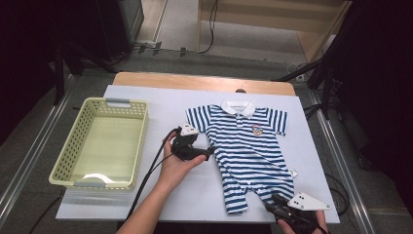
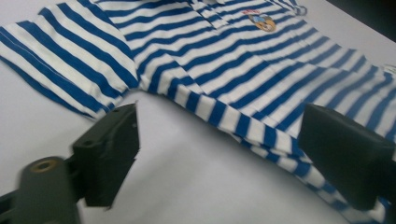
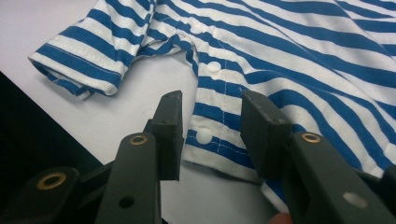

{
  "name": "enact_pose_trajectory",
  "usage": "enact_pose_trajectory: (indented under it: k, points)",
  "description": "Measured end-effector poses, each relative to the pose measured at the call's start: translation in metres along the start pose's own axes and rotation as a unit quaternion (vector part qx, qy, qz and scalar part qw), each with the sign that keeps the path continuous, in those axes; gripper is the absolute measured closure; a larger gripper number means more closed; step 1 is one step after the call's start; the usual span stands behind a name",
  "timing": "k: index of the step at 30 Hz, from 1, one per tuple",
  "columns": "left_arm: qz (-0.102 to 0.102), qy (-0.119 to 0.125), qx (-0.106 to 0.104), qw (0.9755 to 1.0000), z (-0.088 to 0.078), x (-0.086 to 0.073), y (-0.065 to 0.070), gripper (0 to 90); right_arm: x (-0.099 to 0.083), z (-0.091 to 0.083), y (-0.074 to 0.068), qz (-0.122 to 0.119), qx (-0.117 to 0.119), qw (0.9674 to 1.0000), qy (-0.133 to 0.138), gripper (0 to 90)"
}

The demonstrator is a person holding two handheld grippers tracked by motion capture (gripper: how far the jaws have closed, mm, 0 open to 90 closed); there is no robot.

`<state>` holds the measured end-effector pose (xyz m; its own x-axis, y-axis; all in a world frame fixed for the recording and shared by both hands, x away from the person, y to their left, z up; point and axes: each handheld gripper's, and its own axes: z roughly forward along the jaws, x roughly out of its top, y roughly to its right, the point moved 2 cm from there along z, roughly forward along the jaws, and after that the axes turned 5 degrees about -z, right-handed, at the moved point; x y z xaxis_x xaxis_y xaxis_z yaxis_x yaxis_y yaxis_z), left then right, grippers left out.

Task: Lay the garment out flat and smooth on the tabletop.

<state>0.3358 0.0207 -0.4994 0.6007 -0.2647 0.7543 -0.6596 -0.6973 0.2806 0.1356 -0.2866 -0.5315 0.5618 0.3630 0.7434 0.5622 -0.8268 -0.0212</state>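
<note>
A blue-and-white striped baby romper (image 1: pixel 251 146) with a white collar lies flat on the white table top (image 1: pixel 195 190). My left gripper (image 1: pixel 210 151) rests at the romper's left side edge, below the sleeve. In the left gripper view its jaws (image 2: pixel 219 126) stand wide apart, with the striped side seam (image 2: pixel 252 130) lying between them and untouched. My right gripper (image 1: pixel 272 202) is at the front edge, by the romper's right leg. In the right gripper view it (image 3: pixel 211 100) hovers partly open over the snap-buttoned leg hem (image 3: pixel 205 135), not pressing on the cloth.
A pale green plastic basket (image 1: pixel 117 103), with nothing in it, stands at the table's left. The table's front edge drops off just behind my right gripper. Dark stands and cables line the floor on both sides.
</note>
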Motion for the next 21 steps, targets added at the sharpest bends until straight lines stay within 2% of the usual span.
enact_pose_trajectory:
  k: [1,7,12,16,19,21]
  points:
    - [0.001,0.002,-0.01,0.9999,-0.003,-0.003,0.003,12.0,0.0,0.0,0.0,-0.001,-0.001,1.0,-0.001,58.0]
    - [0.011,0.012,-0.024,0.9996,-0.019,-0.021,0.017,1.9,-0.001,0.004,-0.001,-0.002,-0.001,1.0,-0.009,58.2]
    - [0.019,0.022,-0.032,0.9991,-0.035,-0.035,0.025,1.9,-0.002,0.006,-0.005,-0.008,-0.01,0.9998,-0.014,58.8]
    - [0.024,0.019,-0.03,0.9991,-0.044,-0.046,0.03,1.9,-0.002,0.007,-0.005,-0.018,-0.03,0.9992,-0.021,69.9]
    - [0.024,0.017,-0.033,0.999,-0.05,-0.053,0.032,1.9,-0.002,0.006,-0.003,-0.008,-0.026,0.9994,-0.022,72.6]
    - [0.03,0.014,-0.032,0.9989,-0.052,-0.057,0.034,1.9,-0.002,0.006,-0.003,0.012,-0.007,0.9997,-0.021,73.1]
